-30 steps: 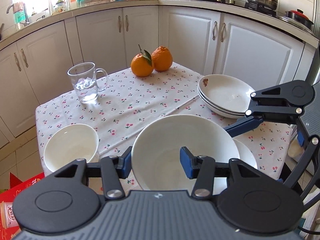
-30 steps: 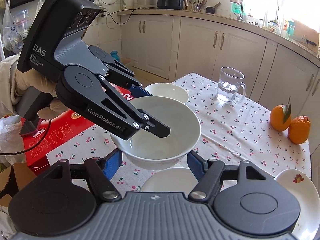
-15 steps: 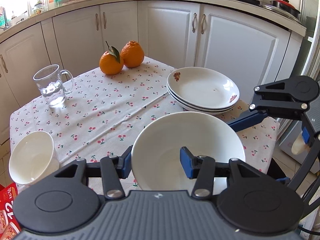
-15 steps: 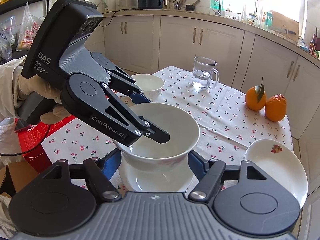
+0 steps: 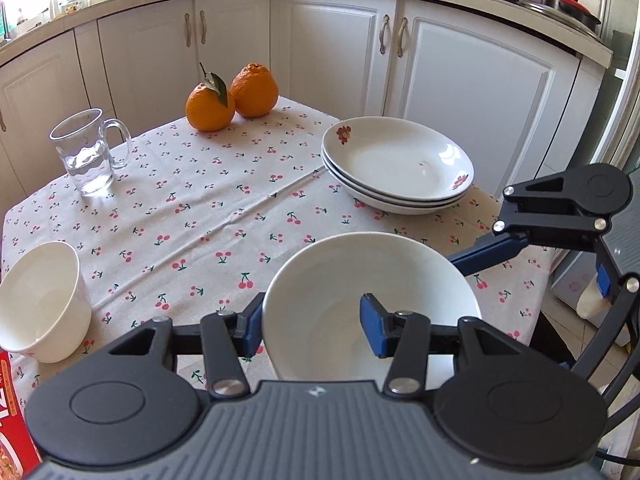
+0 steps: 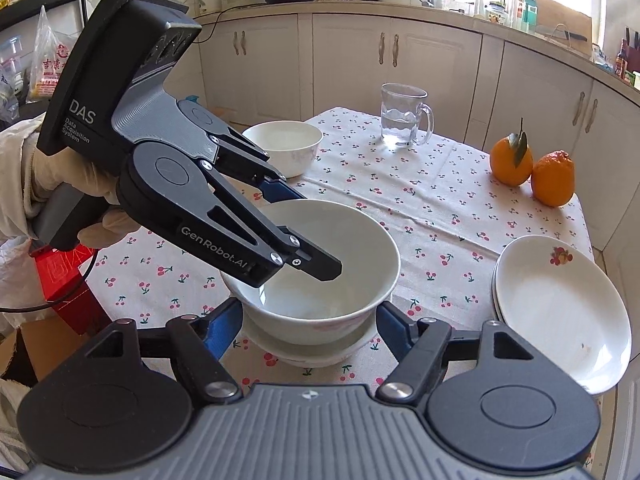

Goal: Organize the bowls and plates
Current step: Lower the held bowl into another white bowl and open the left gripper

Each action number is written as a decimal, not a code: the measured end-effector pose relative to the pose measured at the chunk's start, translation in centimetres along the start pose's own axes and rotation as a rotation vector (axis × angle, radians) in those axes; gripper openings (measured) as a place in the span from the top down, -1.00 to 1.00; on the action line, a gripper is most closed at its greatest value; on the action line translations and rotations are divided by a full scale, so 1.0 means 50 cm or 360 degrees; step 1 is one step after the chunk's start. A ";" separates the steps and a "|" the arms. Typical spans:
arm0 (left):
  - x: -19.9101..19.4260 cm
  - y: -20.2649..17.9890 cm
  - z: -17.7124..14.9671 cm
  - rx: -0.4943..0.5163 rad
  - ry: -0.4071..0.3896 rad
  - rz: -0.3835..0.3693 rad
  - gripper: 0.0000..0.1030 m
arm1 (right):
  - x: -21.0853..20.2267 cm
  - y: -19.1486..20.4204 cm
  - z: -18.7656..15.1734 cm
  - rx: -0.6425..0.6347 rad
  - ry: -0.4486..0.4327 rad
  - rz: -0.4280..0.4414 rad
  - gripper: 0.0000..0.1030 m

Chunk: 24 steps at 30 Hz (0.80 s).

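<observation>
Jaws of the left gripper (image 6: 280, 220) pinch the rim of a white ceramic bowl (image 6: 320, 268), nested in another white bowl (image 6: 304, 350) on the bench. The right gripper (image 6: 310, 320), half open, holds nothing. Release gently, I think, and lift straight. Stacked white floral plates (image 5: 396, 164) lie beyond.

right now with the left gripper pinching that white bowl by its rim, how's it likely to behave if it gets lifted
The white bowl looks like glazed ceramic: stiff, probably breakable if dropped. The left gripper pinches only one rim wall, so it may tilt or slip on the glossy glaze. It sits just above another bowl, so they could clink.
</observation>
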State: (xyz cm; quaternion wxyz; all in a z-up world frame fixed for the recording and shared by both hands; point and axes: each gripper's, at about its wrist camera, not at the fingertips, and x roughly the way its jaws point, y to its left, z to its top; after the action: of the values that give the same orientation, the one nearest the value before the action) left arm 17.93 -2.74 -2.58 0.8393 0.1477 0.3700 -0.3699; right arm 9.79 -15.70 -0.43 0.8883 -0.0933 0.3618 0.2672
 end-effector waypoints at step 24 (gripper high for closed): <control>0.008 -0.021 -0.010 0.0118 -0.0023 0.0076 -0.01 | 0.012 -0.008 -0.011 0.0048 0.0018 0.0001 -0.52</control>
State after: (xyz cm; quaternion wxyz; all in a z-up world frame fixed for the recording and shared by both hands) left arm 17.08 -3.42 -3.19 0.8445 0.1848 0.3464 -0.3642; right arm 10.03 -16.00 -1.24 0.8874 -0.0814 0.3709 0.2615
